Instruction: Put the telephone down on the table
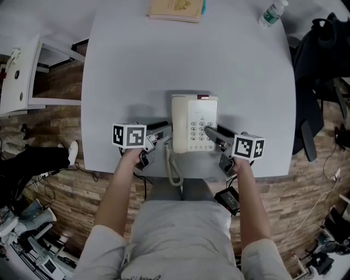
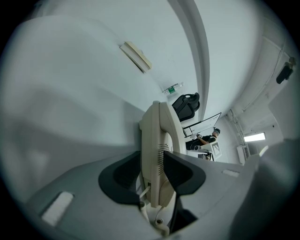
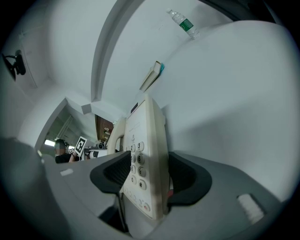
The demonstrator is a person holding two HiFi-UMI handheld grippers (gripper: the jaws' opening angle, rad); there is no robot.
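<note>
Cream telephone (image 1: 194, 117) on table (image 1: 126, 71), near edge; left tool (image 1: 165, 133), right tool (image 1: 212, 134) straddle it unclenched.

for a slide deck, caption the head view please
Cream telephone resting on the table, the open left gripper and open right gripper straddling its sides.

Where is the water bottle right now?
In the head view the water bottle is at the far right corner of the table, to the right of the book and well beyond the telephone.
</note>
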